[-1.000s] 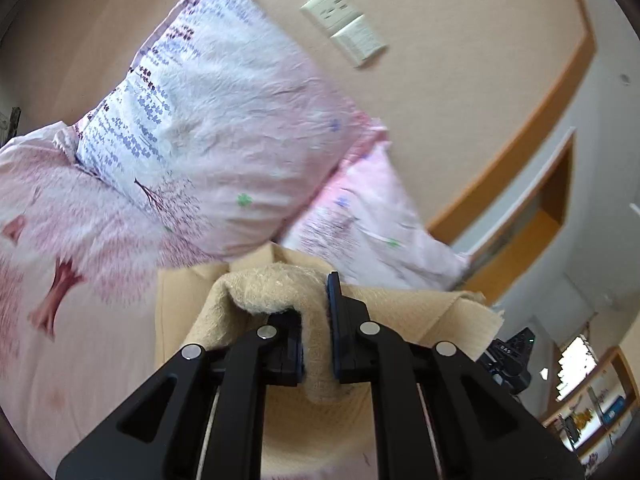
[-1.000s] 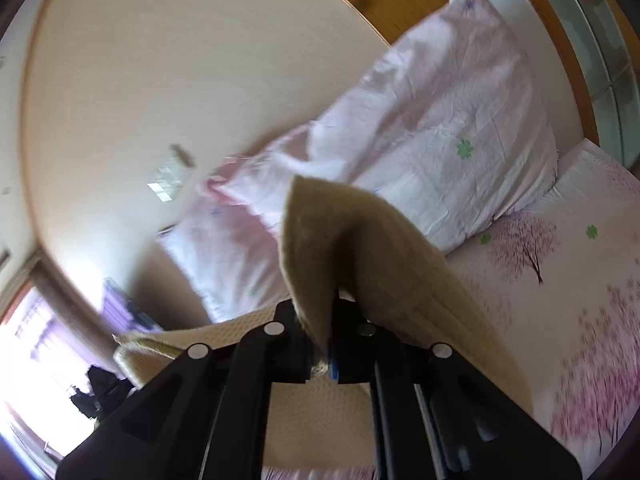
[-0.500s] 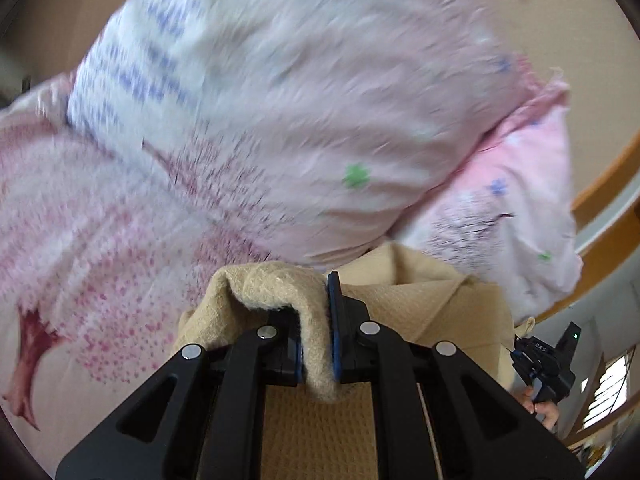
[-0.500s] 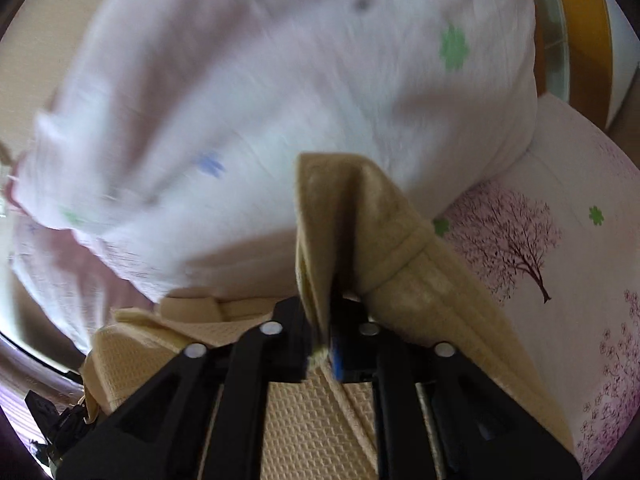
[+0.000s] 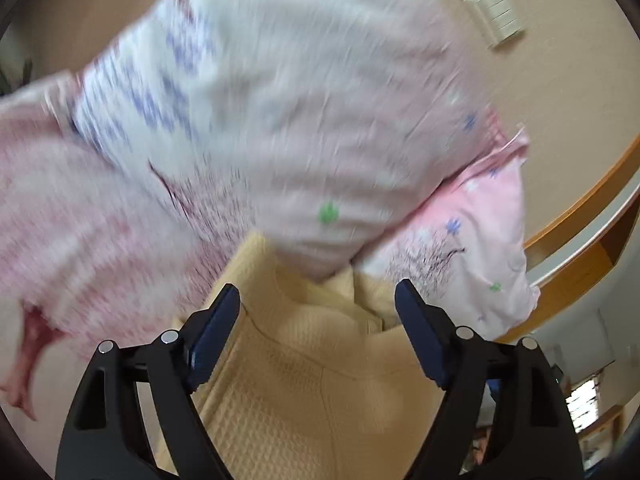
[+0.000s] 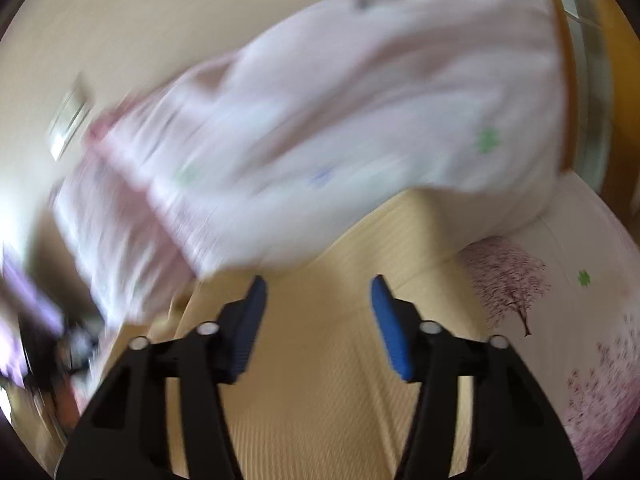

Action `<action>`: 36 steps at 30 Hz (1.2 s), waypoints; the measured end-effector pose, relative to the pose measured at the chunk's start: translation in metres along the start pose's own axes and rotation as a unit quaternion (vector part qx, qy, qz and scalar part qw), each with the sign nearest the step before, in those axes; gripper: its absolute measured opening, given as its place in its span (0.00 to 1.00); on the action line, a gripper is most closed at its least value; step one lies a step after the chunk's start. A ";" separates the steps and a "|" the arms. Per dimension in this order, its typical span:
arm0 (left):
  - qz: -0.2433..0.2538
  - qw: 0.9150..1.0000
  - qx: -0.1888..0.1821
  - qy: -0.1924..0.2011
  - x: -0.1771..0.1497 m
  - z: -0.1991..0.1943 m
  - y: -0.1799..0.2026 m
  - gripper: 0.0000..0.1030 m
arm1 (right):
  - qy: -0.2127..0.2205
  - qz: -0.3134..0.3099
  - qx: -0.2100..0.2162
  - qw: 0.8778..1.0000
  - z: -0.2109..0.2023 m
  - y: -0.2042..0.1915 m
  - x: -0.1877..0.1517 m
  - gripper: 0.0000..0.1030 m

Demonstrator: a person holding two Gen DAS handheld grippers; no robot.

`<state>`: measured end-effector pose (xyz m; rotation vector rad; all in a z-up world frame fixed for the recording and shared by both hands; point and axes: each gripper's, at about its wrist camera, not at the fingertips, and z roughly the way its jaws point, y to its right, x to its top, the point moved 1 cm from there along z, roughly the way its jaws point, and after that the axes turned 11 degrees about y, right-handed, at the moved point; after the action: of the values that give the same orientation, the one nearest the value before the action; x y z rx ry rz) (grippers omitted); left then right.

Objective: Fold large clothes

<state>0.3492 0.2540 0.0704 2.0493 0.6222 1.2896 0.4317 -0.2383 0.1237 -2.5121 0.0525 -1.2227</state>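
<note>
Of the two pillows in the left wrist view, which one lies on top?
The larger, whiter pillow with purple print; it overlaps the smaller, pinker pillow, which pokes out beneath it at the right, by the wooden headboard edge.

A bedroom in a home is shown. A bed is spread with a pink sheet (image 6: 580,312) printed with blossom trees, and two pillows in matching covers — a large pale pillow (image 5: 280,112) and a pinker pillow (image 5: 472,236) behind it — are propped against a beige wall (image 5: 560,92). A white switch plate (image 5: 496,12) is fixed to that wall, and wooden trim (image 5: 580,208) is seen along the bed's head — domestic furnishing throughout.
</note>
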 end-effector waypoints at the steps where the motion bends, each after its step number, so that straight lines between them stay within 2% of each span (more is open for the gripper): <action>1: 0.016 1.000 0.005 0.010 0.000 -0.011 0.006 0.78 | -0.010 -0.029 -0.003 1.000 -0.002 -0.011 -0.008 0.36; 3: 0.068 0.997 0.023 0.016 -0.009 -0.023 0.024 0.77 | -0.019 -0.061 -0.023 0.998 -0.006 -0.019 -0.021 0.33; 6: 0.169 0.985 0.031 0.004 -0.048 -0.031 0.062 0.77 | -0.031 -0.085 -0.051 0.995 -0.003 -0.017 -0.037 0.31; 8: 0.227 0.973 0.033 -0.020 -0.083 -0.027 0.082 0.77 | -0.059 -0.091 -0.060 0.992 0.009 -0.014 -0.048 0.28; 11: 0.286 0.955 0.061 -0.046 -0.115 -0.012 0.094 0.77 | -0.069 -0.101 -0.100 0.987 0.021 -0.010 -0.056 0.28; 14: 0.310 0.942 0.118 -0.051 -0.124 0.004 0.086 0.76 | -0.082 -0.073 -0.135 0.985 0.036 0.012 -0.057 0.29; 18: 0.287 0.940 0.175 -0.053 -0.118 0.023 0.061 0.72 | -0.108 -0.036 -0.150 0.982 0.051 0.032 -0.063 0.23; 22: 0.268 0.934 0.234 -0.042 -0.111 0.032 0.036 0.69 | -0.139 0.011 -0.165 0.976 0.070 0.052 -0.075 0.23; 23: 0.259 0.934 0.241 -0.043 -0.109 0.033 0.031 0.68 | -0.140 0.024 -0.163 0.976 0.072 0.056 -0.076 0.23; 25: 0.236 0.939 0.247 -0.049 -0.107 0.036 0.021 0.67 | -0.140 0.039 -0.162 0.976 0.073 0.060 -0.075 0.23; 28: 0.241 0.937 0.247 -0.049 -0.106 0.033 0.022 0.67 | -0.128 0.029 -0.147 0.980 0.061 0.056 -0.071 0.25; 30: 0.237 0.947 0.215 -0.039 -0.103 0.022 0.026 0.68 | -0.084 0.028 -0.114 0.989 0.036 0.054 -0.062 0.26; 32: 0.225 0.954 0.196 -0.023 -0.095 0.014 0.024 0.68 | -0.051 0.038 -0.105 0.992 0.022 0.059 -0.053 0.27; 33: 0.218 0.955 0.200 -0.025 -0.091 0.017 0.022 0.68 | -0.051 0.046 -0.114 0.991 0.022 0.065 -0.050 0.28; 36: 0.206 0.951 0.225 -0.045 -0.088 0.030 0.014 0.68 | -0.089 0.070 -0.129 0.985 0.045 0.078 -0.051 0.28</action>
<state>0.3413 0.1769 0.0166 2.7093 0.4932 1.3595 0.4436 -0.2896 0.0343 -2.7743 0.3585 -0.9857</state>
